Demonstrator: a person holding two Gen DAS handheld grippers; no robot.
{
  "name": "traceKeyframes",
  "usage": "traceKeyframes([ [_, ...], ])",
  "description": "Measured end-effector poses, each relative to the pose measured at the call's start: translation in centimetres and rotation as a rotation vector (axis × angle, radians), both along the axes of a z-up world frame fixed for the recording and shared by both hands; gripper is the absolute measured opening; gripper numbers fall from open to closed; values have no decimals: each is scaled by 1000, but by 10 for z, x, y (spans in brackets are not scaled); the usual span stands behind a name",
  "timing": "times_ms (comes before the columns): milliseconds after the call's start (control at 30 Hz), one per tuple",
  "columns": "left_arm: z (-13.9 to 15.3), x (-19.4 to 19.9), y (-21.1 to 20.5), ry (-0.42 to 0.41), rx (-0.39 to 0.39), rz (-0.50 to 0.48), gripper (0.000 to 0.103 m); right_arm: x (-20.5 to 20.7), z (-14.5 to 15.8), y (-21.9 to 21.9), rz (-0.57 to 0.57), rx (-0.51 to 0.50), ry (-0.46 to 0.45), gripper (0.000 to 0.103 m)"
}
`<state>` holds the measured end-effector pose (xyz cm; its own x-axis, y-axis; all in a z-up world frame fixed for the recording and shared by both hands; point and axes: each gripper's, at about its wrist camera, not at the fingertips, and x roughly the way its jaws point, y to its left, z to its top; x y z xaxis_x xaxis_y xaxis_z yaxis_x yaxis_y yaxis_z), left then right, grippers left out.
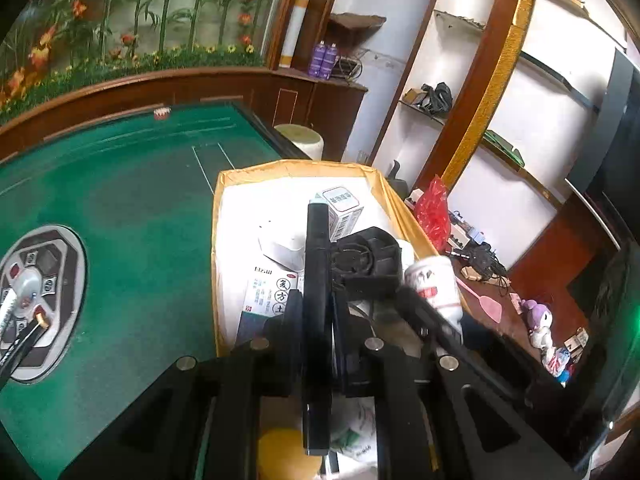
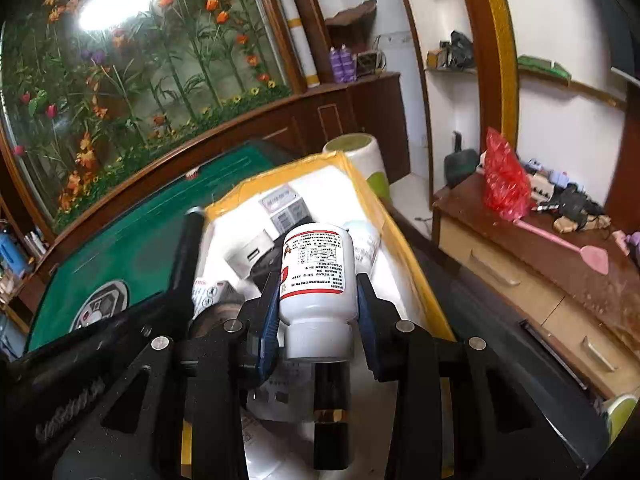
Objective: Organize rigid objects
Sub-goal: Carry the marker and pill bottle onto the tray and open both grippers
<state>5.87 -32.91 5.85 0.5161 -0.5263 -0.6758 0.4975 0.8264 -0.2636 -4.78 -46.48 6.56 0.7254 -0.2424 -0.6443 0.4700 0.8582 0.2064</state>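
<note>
A yellow-rimmed white box (image 1: pixel 224 184) stands on the green table and holds several cartons and bottles. My left gripper (image 1: pixel 320 300) is shut on a flat black slab (image 1: pixel 317 320) held on edge over the box. Beside it lies a black round-faced device (image 1: pixel 368 260). My right gripper (image 2: pixel 318 300) is shut on a white pill bottle (image 2: pixel 318 272) with a red-edged label, cap toward the camera, above the same box (image 2: pixel 404 248). That bottle and the other gripper's black finger also show in the left wrist view (image 1: pixel 434 284).
The green felt table (image 1: pixel 132 200) has a round control panel (image 1: pixel 40 304) with pens at its left. A wooden cabinet (image 2: pixel 540 280) to the right carries a red bag (image 2: pixel 506 176), a pink swatter and cables. A white stool (image 2: pixel 360 152) stands behind the box.
</note>
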Motion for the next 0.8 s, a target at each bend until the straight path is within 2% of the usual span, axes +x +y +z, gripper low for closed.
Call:
traceKeyframes([
  [100,-6,4,-2,20,-2,0,13,4,-6,-3,6,28,12,35],
  [200,-5,1,-6,1,4,-2,14,4,-12,-9,0,70,29,35],
  [367,-2,0,-3,14,-10,-13,16,0,-14,-6,22,51,23,36],
  [467,-1,0,-2,30,-10,-21,26,-9,-13,-3,37,48,-6,39],
  [500,0,-3,0,29,-12,-23,34,-12,-12,-2,37,40,-11,39],
  [533,0,-4,1,25,-16,-24,40,-18,-11,0,27,25,-15,47],
  [567,1,-8,2,19,-18,-27,43,-23,-11,0,17,17,-18,61],
  [600,2,-10,3,15,-18,-30,46,-28,-10,1,11,15,-26,65],
  [800,16,-27,19,-30,-34,-41,49,-52,2,7,-8,6,-102,65],
])
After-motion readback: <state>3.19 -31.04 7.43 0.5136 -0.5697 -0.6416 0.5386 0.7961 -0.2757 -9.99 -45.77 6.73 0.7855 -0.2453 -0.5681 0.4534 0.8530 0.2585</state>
